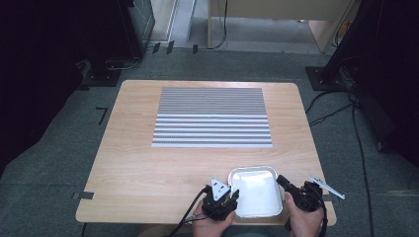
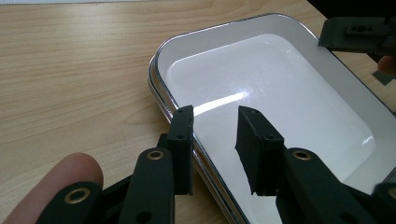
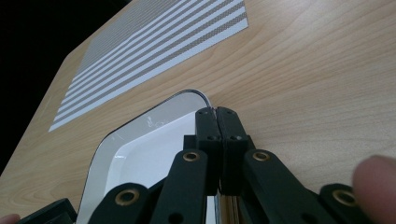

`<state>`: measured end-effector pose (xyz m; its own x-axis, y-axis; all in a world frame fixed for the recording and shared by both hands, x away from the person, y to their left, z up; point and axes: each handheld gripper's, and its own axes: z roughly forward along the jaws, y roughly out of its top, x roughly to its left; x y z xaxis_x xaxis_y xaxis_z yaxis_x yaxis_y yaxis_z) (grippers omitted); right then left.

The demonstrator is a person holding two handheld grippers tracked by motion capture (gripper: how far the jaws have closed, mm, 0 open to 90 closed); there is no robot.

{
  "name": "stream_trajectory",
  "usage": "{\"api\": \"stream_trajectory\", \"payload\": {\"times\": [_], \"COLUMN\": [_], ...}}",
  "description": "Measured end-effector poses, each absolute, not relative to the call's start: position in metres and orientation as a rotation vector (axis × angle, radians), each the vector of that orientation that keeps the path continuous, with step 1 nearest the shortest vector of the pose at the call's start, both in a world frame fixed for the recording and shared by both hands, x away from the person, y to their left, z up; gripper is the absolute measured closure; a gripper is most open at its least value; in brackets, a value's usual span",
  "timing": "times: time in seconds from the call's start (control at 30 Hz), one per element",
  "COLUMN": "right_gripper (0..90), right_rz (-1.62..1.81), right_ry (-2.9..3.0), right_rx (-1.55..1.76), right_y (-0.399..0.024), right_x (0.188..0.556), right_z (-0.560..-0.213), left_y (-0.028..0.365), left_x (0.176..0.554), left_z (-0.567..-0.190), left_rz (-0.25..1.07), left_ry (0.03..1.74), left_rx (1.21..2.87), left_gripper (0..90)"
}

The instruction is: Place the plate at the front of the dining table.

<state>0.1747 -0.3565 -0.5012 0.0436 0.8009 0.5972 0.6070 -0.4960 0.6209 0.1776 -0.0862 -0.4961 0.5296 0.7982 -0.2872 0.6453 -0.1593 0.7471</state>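
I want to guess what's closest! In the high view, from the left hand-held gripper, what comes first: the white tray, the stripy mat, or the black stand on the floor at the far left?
1. White tray: right beside the left hand-held gripper, at the table's near edge.
2. Stripy mat: farther up the table, in its middle.
3. Black stand: on the floor past the table's far left corner.

The shallow white enamel tray [image 1: 254,195] sits at the near edge of the light wooden surface [image 1: 148,163], right of centre; the grey-and-white striped mat [image 1: 212,117] lies behind it, mid-surface; the left gripper [image 1: 226,196] straddles the tray's left rim; the right gripper [image 1: 282,181] is at its right rim.
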Motion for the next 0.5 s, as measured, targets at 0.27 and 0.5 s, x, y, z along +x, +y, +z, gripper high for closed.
{"api": "stream_trajectory", "payload": {"times": [0.27, 0.5], "right_gripper": [90.0, 90.0], "right_rz": [1.437, 1.435], "right_ry": [1.454, 1.467], "right_rx": [2.109, 2.077], "right_y": [-0.3566, -0.3579], "right_x": [0.1743, 0.1709], "right_z": [-0.5013, -0.4964], "left_y": [-0.084, -0.0862], "left_x": [0.1828, 0.1838], "left_z": [-0.496, -0.4967], "left_rz": [0.161, 0.14], "left_ry": [1.209, 1.209], "left_rx": [1.854, 1.849], "left_gripper": [65.3, 63.7]}}
